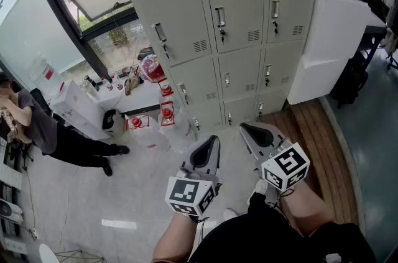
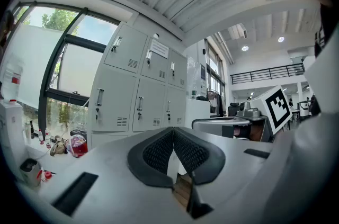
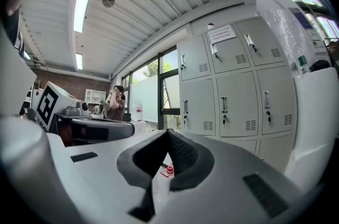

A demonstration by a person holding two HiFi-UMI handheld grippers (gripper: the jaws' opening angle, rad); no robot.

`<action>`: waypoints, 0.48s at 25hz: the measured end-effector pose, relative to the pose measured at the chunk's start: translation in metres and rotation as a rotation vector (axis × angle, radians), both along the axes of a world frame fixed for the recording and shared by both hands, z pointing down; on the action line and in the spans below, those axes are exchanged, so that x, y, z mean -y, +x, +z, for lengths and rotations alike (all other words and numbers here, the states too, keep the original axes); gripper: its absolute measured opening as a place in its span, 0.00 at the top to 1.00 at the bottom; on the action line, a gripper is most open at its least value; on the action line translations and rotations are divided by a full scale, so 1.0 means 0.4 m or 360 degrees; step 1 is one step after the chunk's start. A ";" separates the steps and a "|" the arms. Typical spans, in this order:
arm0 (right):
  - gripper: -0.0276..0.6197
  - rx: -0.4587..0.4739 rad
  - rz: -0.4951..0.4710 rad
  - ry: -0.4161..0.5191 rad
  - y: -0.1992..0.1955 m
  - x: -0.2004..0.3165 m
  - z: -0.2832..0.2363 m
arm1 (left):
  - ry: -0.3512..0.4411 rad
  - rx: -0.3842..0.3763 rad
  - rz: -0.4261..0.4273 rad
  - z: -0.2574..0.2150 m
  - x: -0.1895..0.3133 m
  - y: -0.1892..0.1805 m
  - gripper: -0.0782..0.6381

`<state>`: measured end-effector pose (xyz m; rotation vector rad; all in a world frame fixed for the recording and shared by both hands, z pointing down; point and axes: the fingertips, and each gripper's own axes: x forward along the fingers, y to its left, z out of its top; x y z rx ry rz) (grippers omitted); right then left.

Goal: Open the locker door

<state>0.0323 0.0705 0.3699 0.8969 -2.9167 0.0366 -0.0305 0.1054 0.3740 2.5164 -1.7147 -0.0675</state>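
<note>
Lockers [image 1: 239,13] stand well ahead of my left tongs [image 1: 210,142] and right tongs [image 1: 247,129], both closed empty; right slightly nearer, handles [image 1: 219,17] upright.

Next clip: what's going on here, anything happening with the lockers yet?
A person stands back from the bank of grey lockers, a gripper in each hand. The left gripper and right gripper are both shut, empty and held level, short of any door. Every locker door in view is closed, so the opening has not begun. Another person is over by the window.
</note>
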 end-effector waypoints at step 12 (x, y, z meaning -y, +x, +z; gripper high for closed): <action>0.87 0.0013 -0.0011 0.0040 0.003 -0.016 -0.008 | -0.0008 -0.0010 0.0015 0.004 -0.006 0.007 0.87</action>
